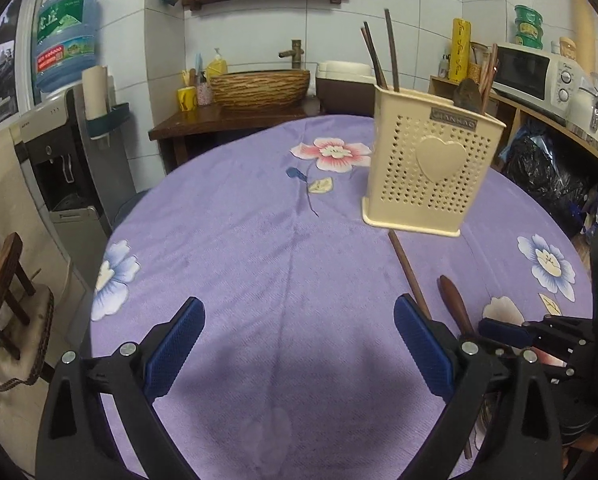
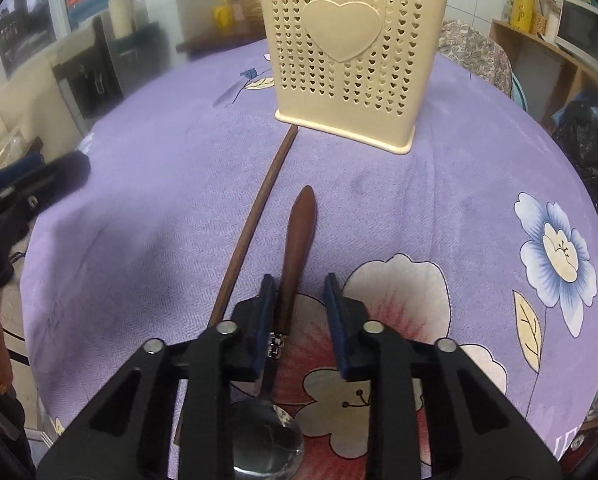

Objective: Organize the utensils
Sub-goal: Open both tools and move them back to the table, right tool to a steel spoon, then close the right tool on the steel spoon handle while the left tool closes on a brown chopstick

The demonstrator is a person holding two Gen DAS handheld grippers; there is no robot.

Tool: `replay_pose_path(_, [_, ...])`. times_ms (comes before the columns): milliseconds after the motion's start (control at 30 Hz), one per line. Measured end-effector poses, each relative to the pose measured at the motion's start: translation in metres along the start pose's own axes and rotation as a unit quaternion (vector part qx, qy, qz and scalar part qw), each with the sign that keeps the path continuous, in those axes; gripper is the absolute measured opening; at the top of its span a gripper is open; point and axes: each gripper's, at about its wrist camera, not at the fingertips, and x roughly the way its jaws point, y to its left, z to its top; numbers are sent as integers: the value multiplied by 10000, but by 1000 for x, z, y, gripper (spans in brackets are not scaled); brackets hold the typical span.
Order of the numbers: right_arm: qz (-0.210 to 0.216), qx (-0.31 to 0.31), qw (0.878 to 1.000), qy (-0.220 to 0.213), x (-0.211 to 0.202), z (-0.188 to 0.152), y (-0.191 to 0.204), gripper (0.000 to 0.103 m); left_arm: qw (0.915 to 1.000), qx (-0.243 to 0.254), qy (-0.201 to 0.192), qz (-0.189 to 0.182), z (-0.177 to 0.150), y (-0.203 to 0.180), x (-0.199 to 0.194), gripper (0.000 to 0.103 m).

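A cream perforated utensil holder (image 1: 431, 168) with a heart on its front stands on the purple tablecloth; it also shows in the right wrist view (image 2: 351, 56). Chopsticks and a dark utensil stick out of its top. A loose brown chopstick (image 2: 255, 216) lies in front of the holder, also in the left wrist view (image 1: 409, 276). Beside the chopstick lies a spoon with a brown wooden handle (image 2: 297, 248) and a metal bowl (image 2: 267, 444). My right gripper (image 2: 299, 292) is open with its fingers either side of the spoon handle. My left gripper (image 1: 299, 320) is open and empty over bare cloth.
The round table (image 1: 239, 248) drops off at its edges. A chair (image 1: 7, 292) stands at the left. A water dispenser (image 1: 63, 152), a wooden stand with a basin (image 1: 259, 88) and a shelf with a microwave (image 1: 535, 72) ring the table.
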Motion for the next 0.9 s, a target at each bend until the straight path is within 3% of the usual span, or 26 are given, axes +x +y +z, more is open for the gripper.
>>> replay_pose_path(200, [-85,159,9998,-6,-9,-7,-29,10,9997,154,169,-107,-8,-13,5,94])
replay_pose_path(467, [-411,388,9984,-26,-20,-19,-67,11,9995,192,202,-179,-10,-20,5,94])
replay_pose_path(567, [-368,293,9989,-30,-20,-16,-65,22,9993,239,202,-197,-11,-25,4,94])
replay_pose_path(633, [-356,218,9991,-77,-19,-11,-62,40,9991,278,222,-209,-11,-28,4,94])
replay_pose_path(900, [-352,101,9991,199,1,14,-67,40,9976,523,363,-267,-10,-39,12,94])
